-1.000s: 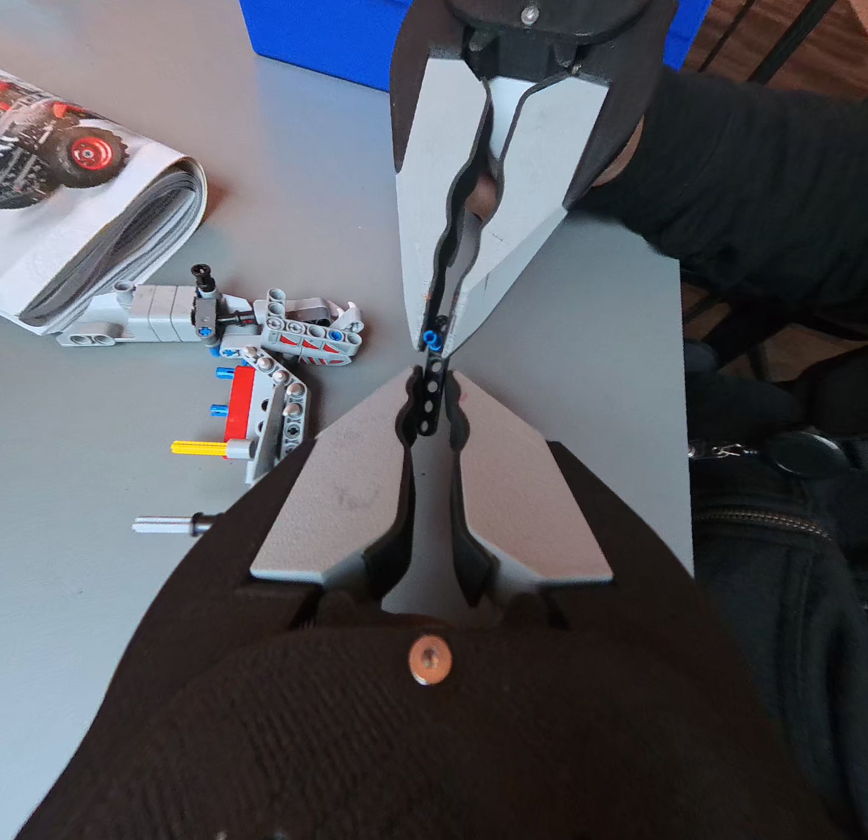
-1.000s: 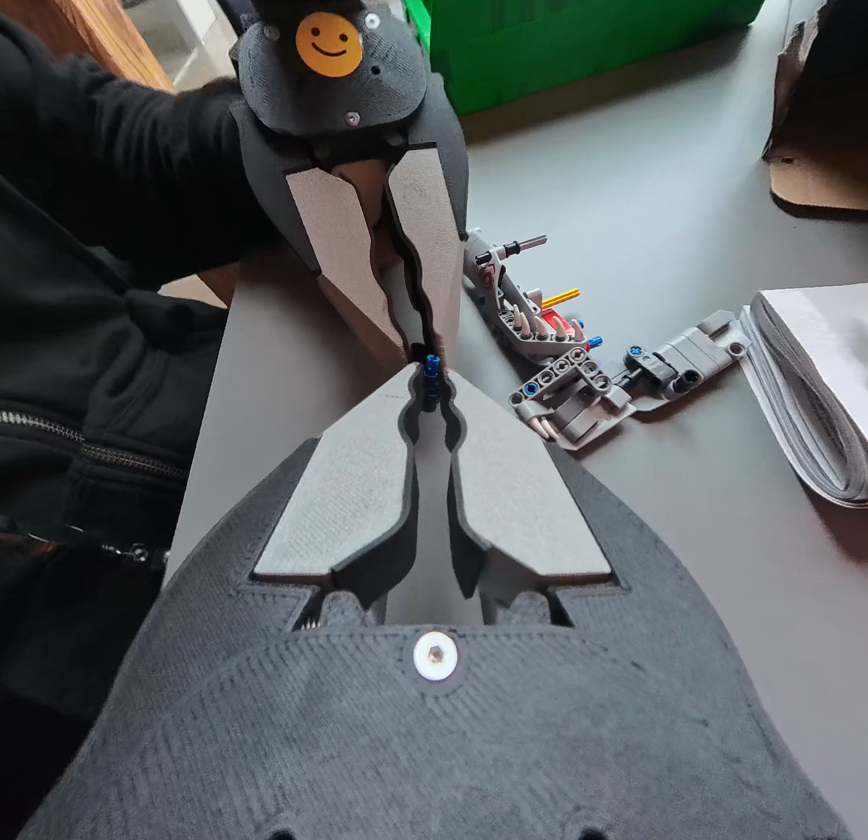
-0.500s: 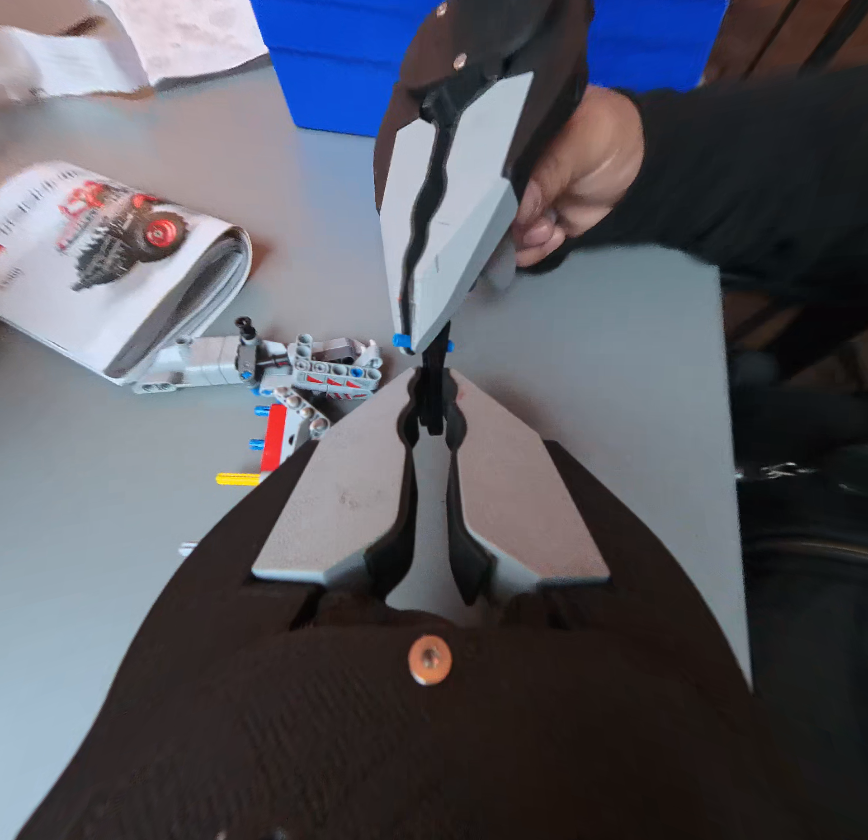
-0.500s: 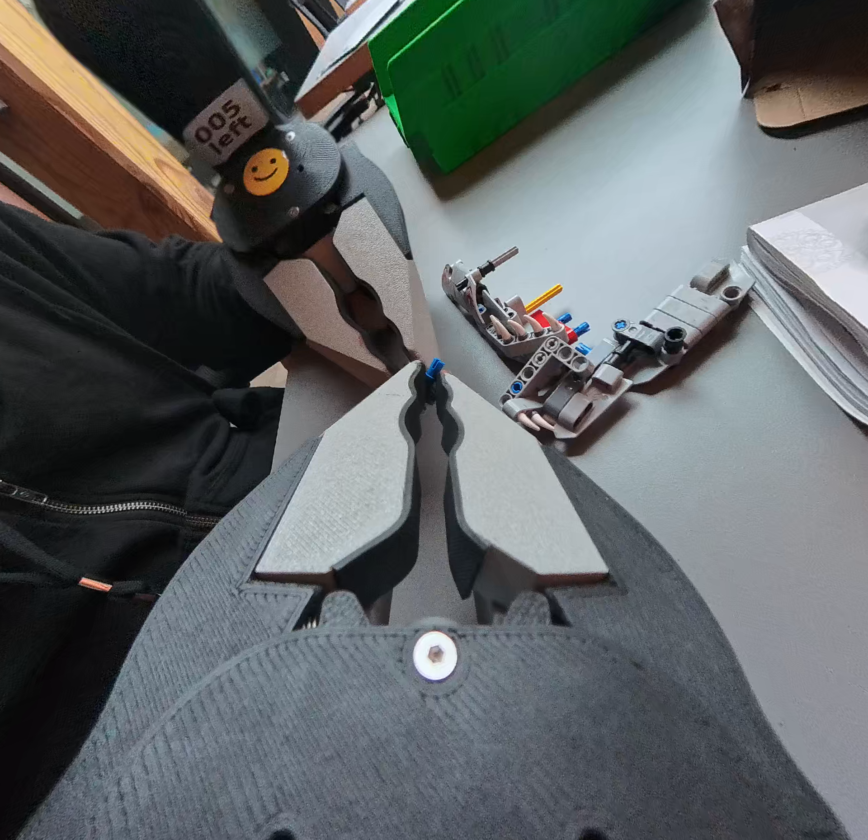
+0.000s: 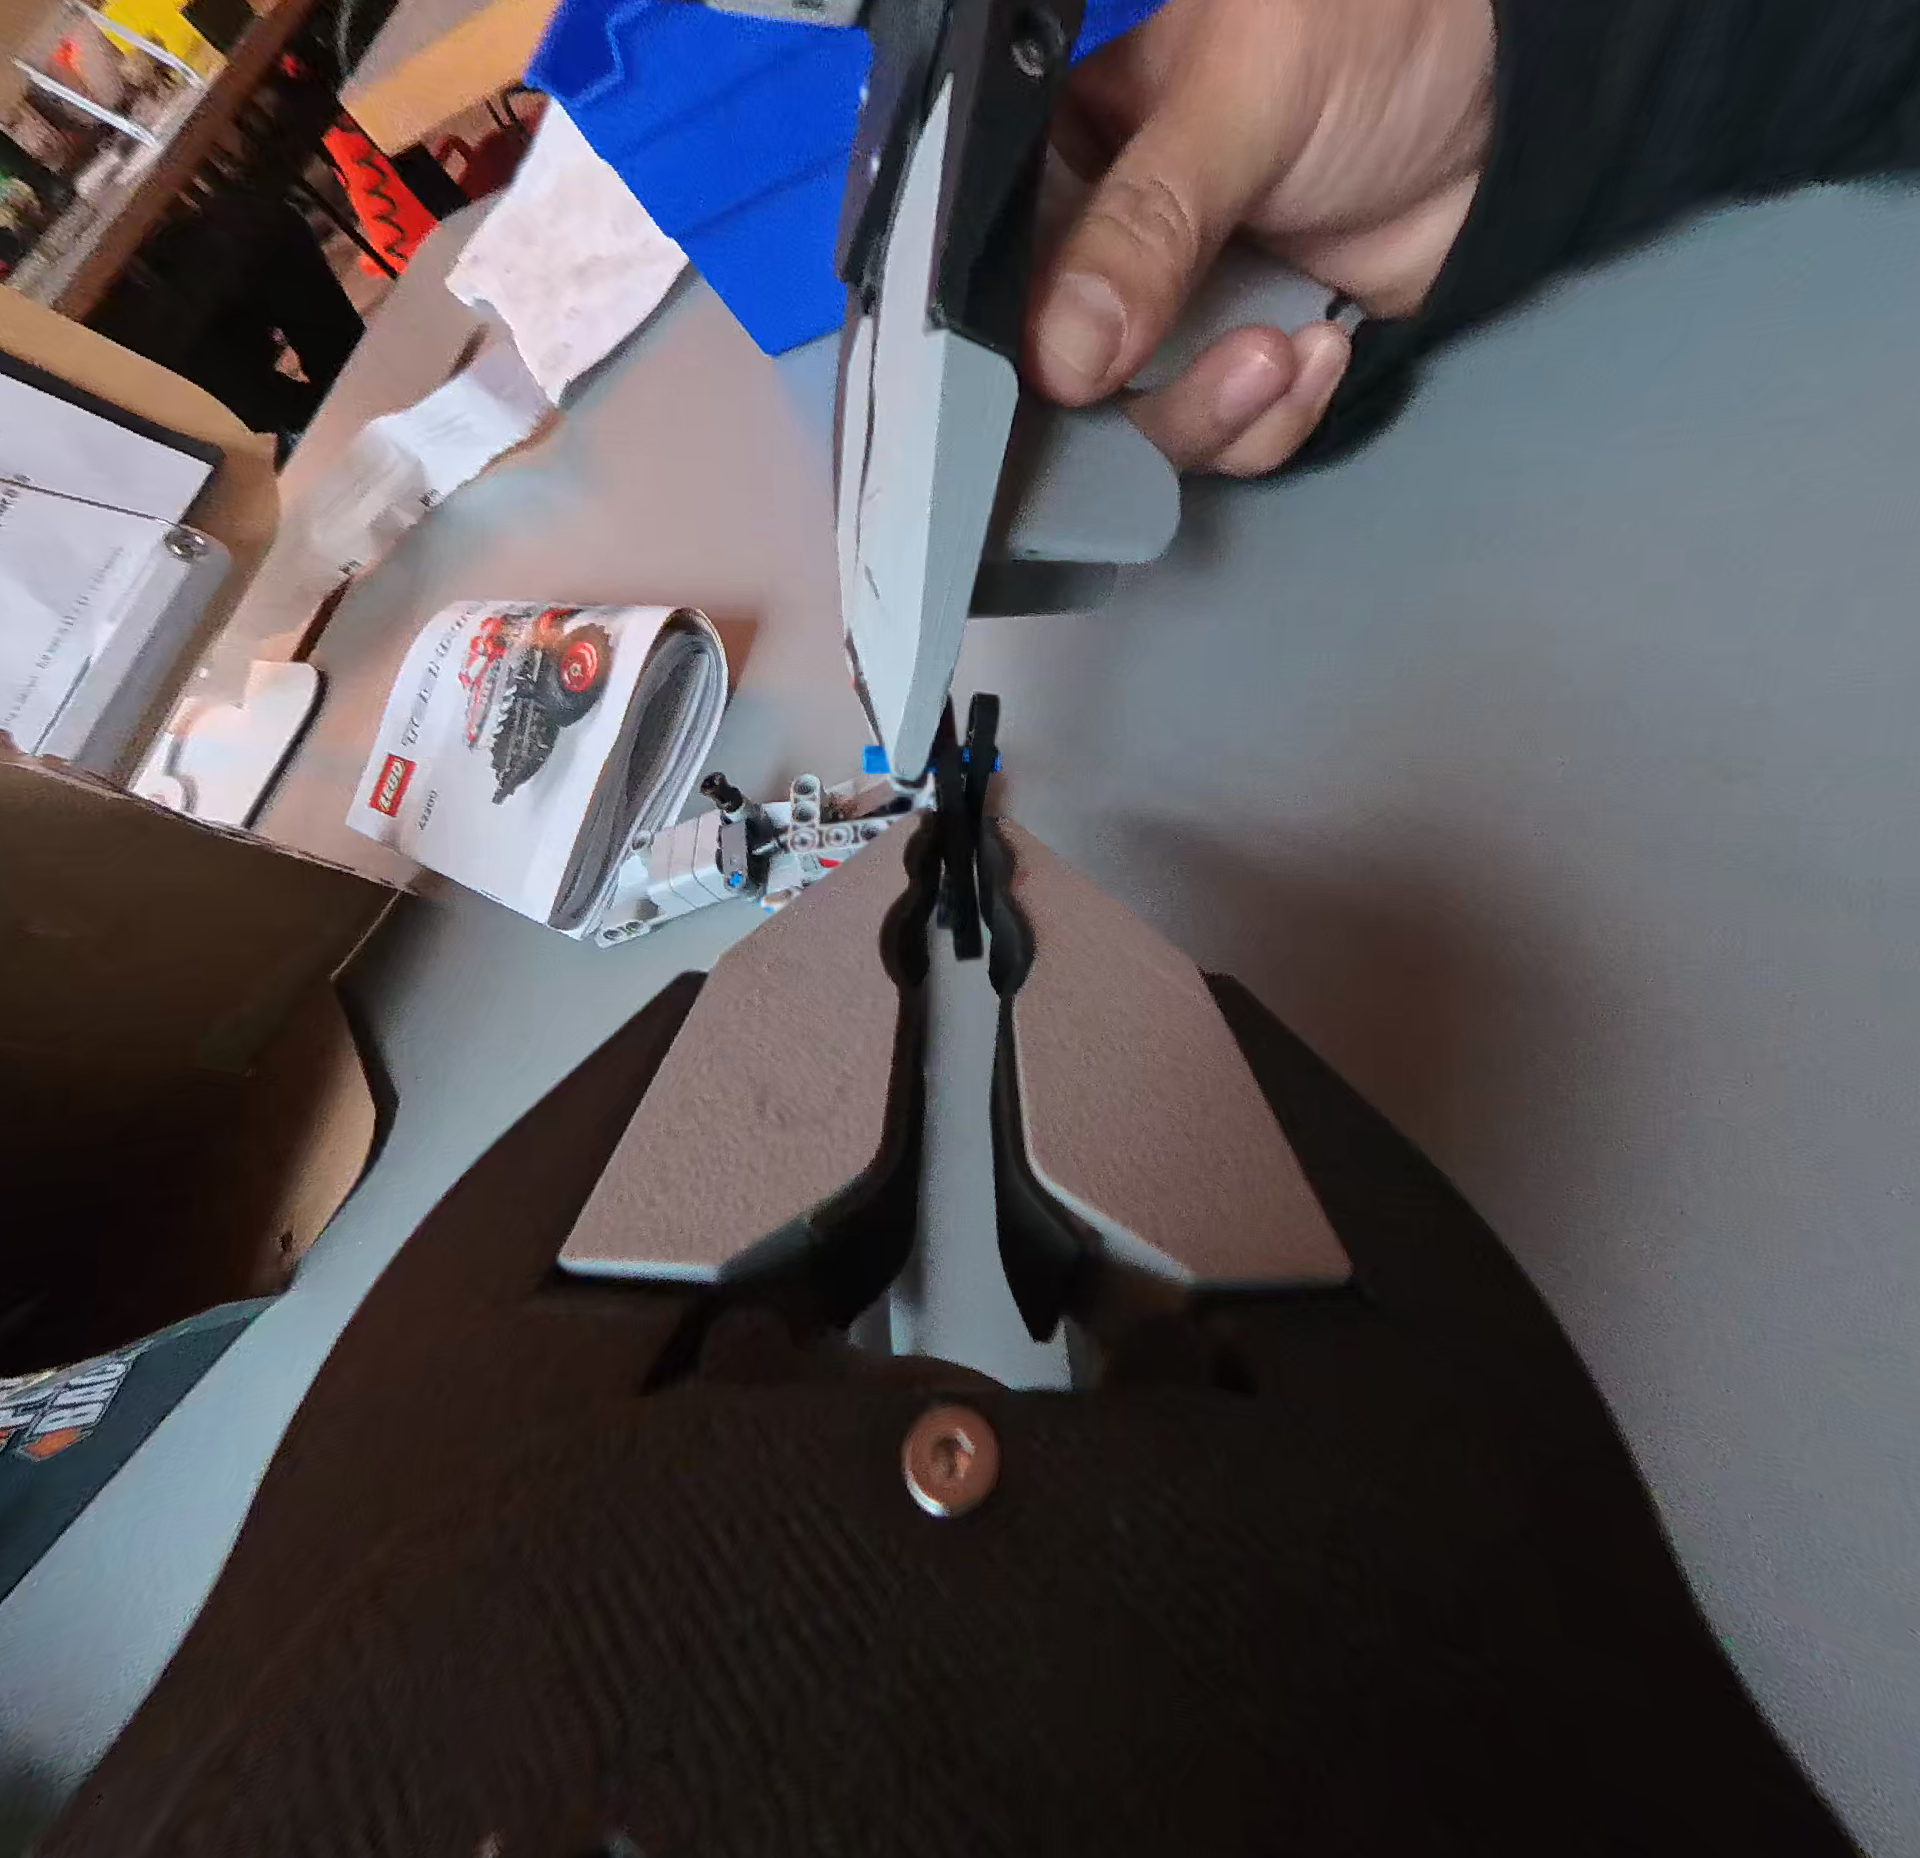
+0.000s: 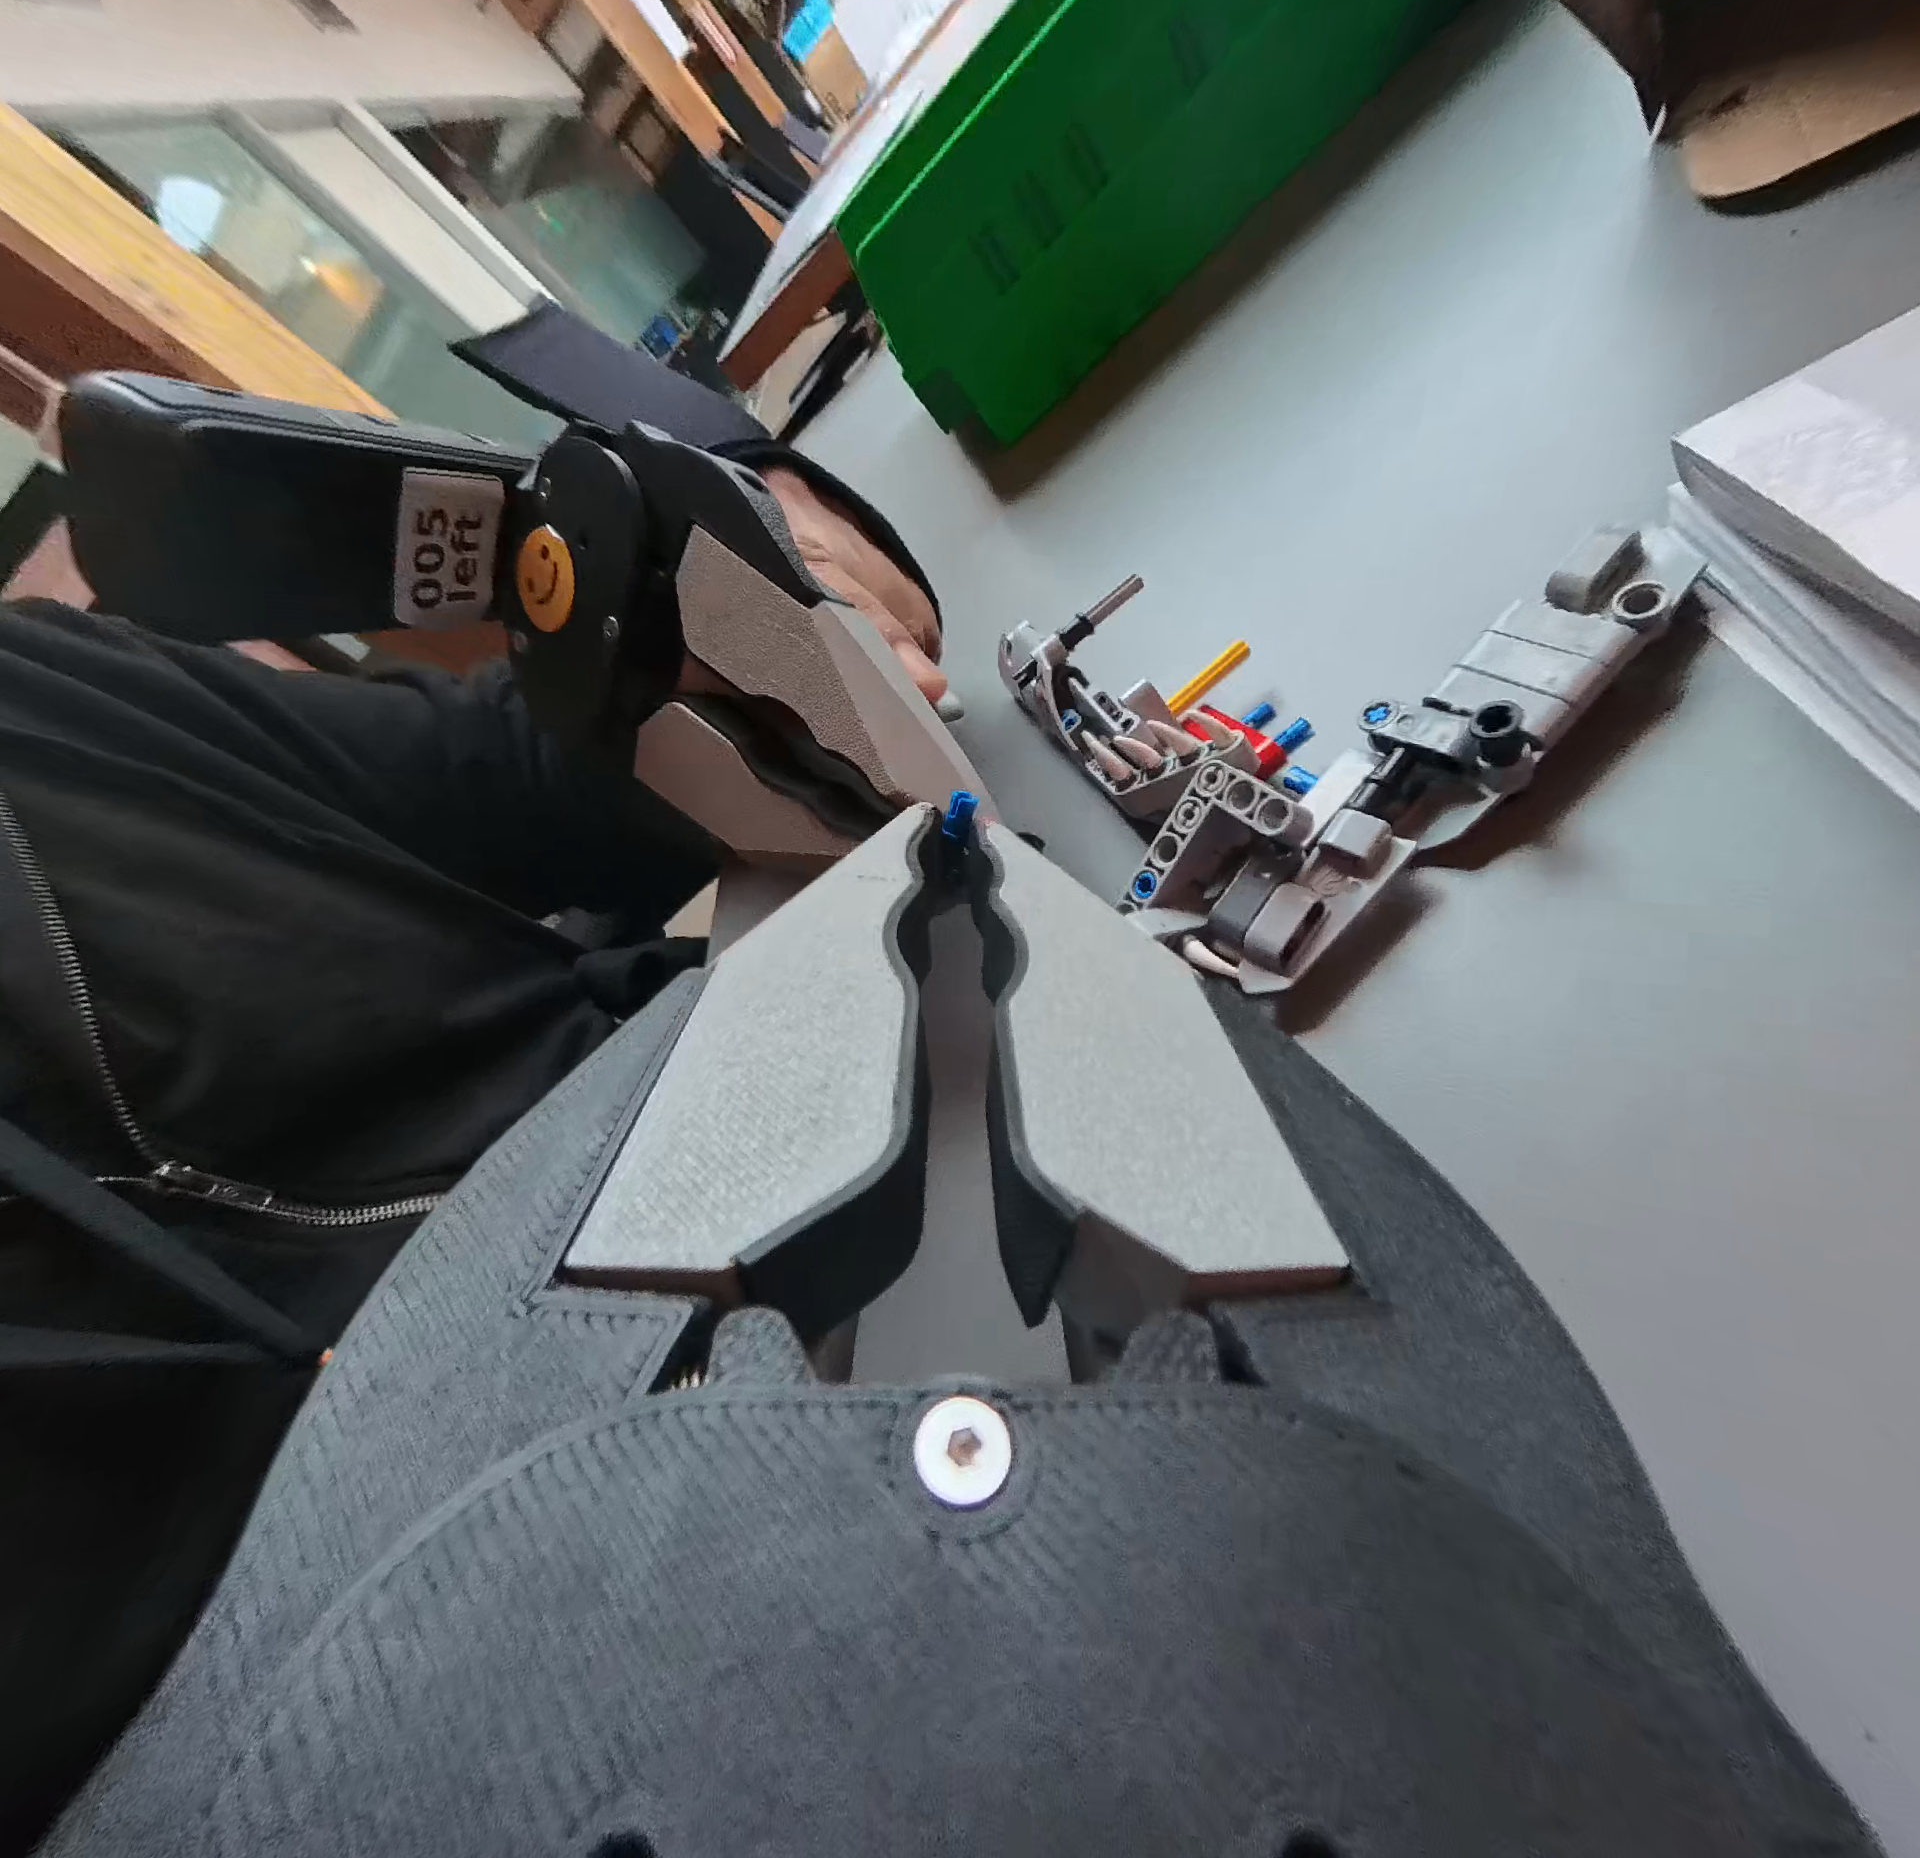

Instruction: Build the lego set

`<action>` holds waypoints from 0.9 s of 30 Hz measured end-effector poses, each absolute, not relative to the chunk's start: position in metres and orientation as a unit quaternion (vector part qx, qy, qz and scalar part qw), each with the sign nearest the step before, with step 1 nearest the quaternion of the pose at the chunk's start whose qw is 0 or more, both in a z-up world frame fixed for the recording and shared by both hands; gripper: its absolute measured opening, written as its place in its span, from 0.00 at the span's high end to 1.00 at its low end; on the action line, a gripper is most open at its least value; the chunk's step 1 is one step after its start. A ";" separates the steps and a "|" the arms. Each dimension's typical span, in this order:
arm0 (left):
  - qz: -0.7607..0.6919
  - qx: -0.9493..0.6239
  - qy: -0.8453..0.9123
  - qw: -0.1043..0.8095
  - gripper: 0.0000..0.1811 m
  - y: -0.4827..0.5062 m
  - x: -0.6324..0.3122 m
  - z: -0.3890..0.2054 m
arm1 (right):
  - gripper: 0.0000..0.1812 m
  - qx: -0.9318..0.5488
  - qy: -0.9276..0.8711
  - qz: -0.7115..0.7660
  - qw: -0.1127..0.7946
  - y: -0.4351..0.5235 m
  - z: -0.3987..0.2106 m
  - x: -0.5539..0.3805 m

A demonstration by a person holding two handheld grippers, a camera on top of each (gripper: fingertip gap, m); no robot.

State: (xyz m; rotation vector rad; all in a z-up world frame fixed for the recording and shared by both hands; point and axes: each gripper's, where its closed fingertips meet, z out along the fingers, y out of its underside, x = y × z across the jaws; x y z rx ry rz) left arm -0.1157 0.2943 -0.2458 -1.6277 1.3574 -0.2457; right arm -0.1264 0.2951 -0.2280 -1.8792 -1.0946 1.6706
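Your left hand-held gripper (image 5: 958, 852) is squeezed tight on a thin black Lego beam (image 5: 961, 873). The beam stands up between the tips and pokes out past them. Your right hand-held gripper (image 6: 956, 844) is squeezed tight on a small blue pin (image 6: 957, 811), and the pin sticks out from its tips. In the left wrist view, the two grippers meet tip to tip above the grey table (image 5: 1558, 769), and the blue pin (image 5: 977, 761) sits right at the black beam, near its top end. You cannot tell if the pin is fully pushed in.

The half-built Lego model (image 6: 1247, 800) lies flat on the table, just to the right of your right gripper's tips, not touching them. It is grey, with red, yellow and blue bits. The folded instruction booklet (image 5: 540, 759) lies right beside the model. A green bin (image 6: 1143, 167) sits farther back, and a blue bin (image 5: 717, 146) and a cardboard box (image 5: 156, 1029) are near the table's edges.
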 end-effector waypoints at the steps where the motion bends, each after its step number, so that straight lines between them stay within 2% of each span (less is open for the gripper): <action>1: -0.101 -0.666 0.559 0.483 0.98 0.294 -0.115 -0.245 | 0.99 -0.671 -0.391 0.600 0.195 0.294 -0.228 -0.126; 9: 0.022 -0.615 0.622 0.484 0.98 0.294 -0.119 -0.258 | 0.99 -0.688 -0.409 0.573 0.174 0.290 -0.240 -0.128; 13: -0.004 -0.618 0.605 0.501 0.98 0.295 -0.117 -0.250 | 0.99 -0.674 -0.400 0.595 0.178 0.290 -0.232 -0.127; 18: -0.093 -0.647 0.610 0.448 0.98 0.278 -0.113 -0.257 | 1.00 -0.679 -0.432 0.570 0.166 0.280 -0.240 -0.127; 27: -0.047 -0.629 0.628 0.457 0.98 0.283 -0.121 -0.257 | 1.00 -0.692 -0.413 0.558 0.197 0.288 -0.238 -0.134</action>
